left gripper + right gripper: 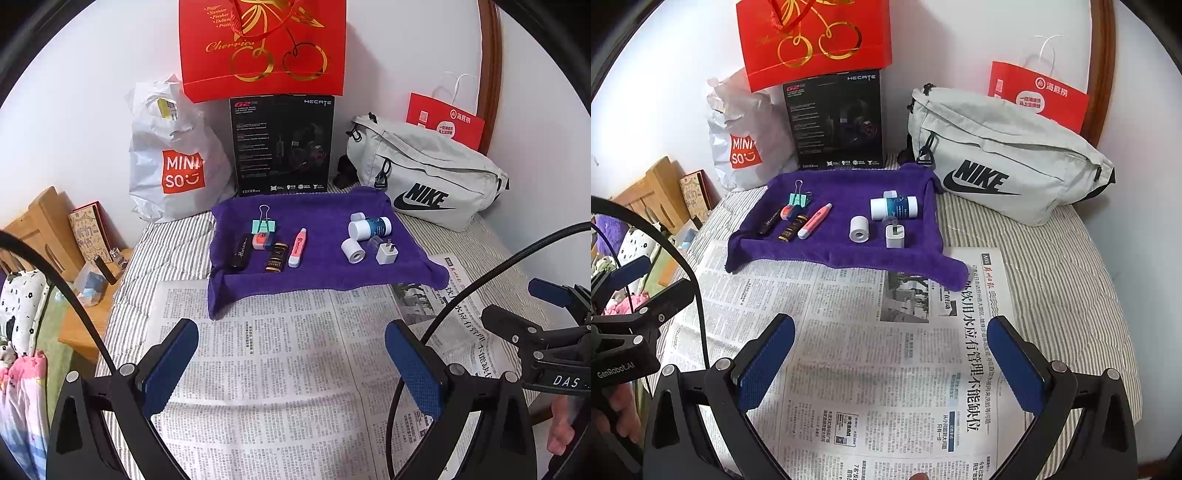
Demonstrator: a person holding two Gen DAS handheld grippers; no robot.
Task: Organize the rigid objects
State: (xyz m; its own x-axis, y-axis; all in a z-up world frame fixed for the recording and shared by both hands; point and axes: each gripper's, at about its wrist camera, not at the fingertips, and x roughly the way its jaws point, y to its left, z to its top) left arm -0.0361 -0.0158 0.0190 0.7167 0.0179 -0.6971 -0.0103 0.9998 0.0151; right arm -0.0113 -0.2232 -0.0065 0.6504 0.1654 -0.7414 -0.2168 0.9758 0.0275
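Two tidy clusters already sit on the towel (325,273) at 12 o'clock, dark stuff left, white right, so probably nearly done; both grippers (291,365) (892,363) spread, empty.

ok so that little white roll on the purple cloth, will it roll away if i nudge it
Probably. The white roll lies on its side, round end showing, so a sideways push would likely send it rolling. The soft purple cloth may slow it. It looks small and light, so the open right claw should lift it easily.
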